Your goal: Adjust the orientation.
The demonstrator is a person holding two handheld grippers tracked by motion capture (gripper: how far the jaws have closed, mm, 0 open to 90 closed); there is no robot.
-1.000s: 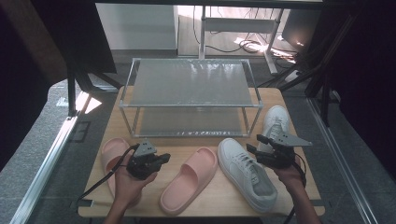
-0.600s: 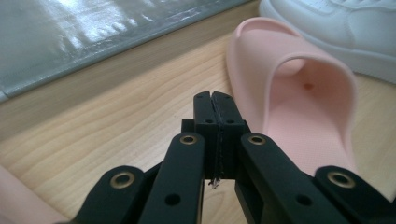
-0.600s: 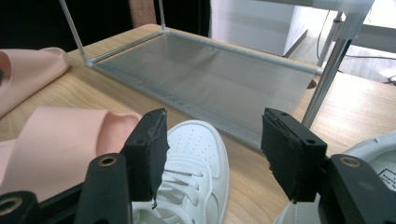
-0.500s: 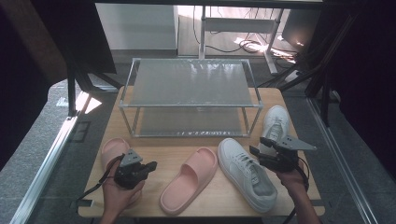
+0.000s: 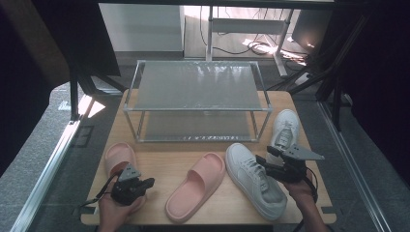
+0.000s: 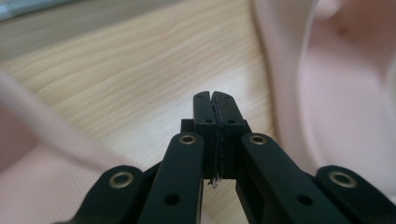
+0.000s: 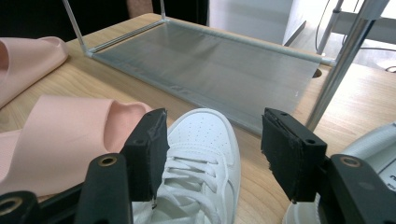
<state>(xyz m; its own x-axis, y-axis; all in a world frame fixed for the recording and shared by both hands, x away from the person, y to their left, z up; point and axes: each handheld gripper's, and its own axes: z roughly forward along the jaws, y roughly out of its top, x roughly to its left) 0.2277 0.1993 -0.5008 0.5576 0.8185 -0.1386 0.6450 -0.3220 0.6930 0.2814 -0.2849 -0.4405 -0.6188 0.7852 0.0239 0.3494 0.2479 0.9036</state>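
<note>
So the two-tier rack [image 5: 196, 99] sits at the table's [image 5: 159, 166] upper middle. Below it, left to right: one slide sandal [image 5: 119, 157] at lower left, another slide [image 5: 196, 186] at center, a sneaker [image 5: 254, 179] right of that, and a second sneaker [image 5: 285, 128] beside the rack's right legs.

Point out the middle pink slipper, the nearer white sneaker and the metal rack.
Middle pink slipper [image 5: 196, 186]: high view, on its strap.
Nearer white sneaker [image 5: 251, 176]: high view, on its laces.
Metal rack [image 5: 198, 85]: high view, on its top shelf.
</note>
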